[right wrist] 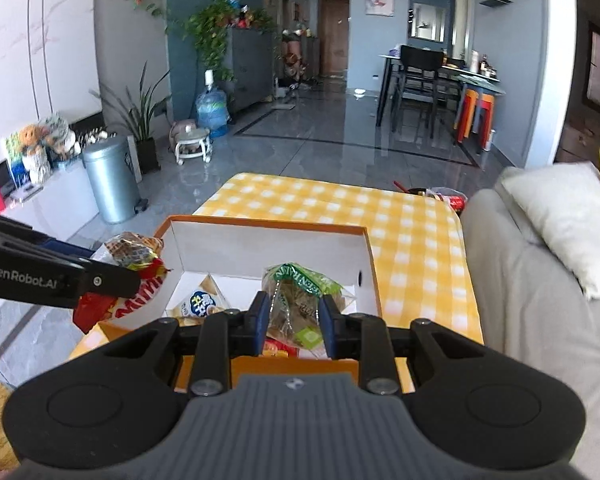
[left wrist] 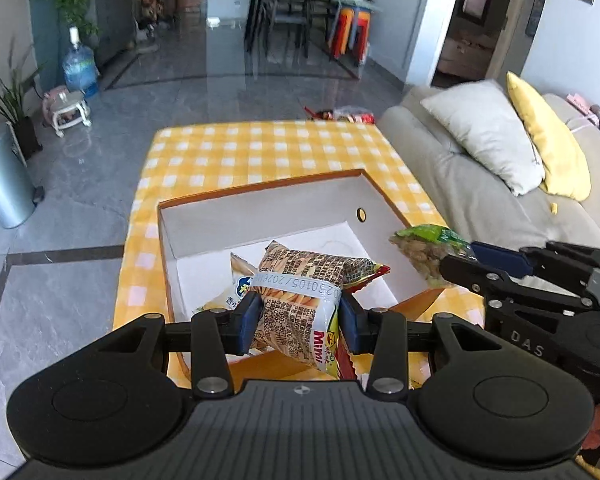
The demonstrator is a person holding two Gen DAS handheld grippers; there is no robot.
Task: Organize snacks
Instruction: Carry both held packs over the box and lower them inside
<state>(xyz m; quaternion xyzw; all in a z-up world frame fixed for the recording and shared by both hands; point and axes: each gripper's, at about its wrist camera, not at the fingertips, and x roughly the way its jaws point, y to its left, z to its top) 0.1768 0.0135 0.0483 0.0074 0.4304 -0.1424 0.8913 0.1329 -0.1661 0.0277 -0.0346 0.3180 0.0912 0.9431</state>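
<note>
Snack packets hang over the open box point(left wrist: 260, 200) on the yellow-checked tabletop point(left wrist: 260, 148): left tool point(left wrist: 300, 320) clamps the Mimi packet point(left wrist: 300, 280) above the near edge, right tool point(right wrist: 292, 320) pinches the green raisin bag point(right wrist: 300, 296); box floor lies directly below and ahead of both.

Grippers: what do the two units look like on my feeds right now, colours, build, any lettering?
Both match: matte black housings with two round discs at the base, a ribbed grey centre plate, silver rivets on black linkage bars, and blue pads on the fingers. The left gripper shows white "GenRobot.AI" lettering on its side in the right wrist view. The right gripper shows "DAS" on its body in the left wrist view. No cables or sleeves visible.
</note>
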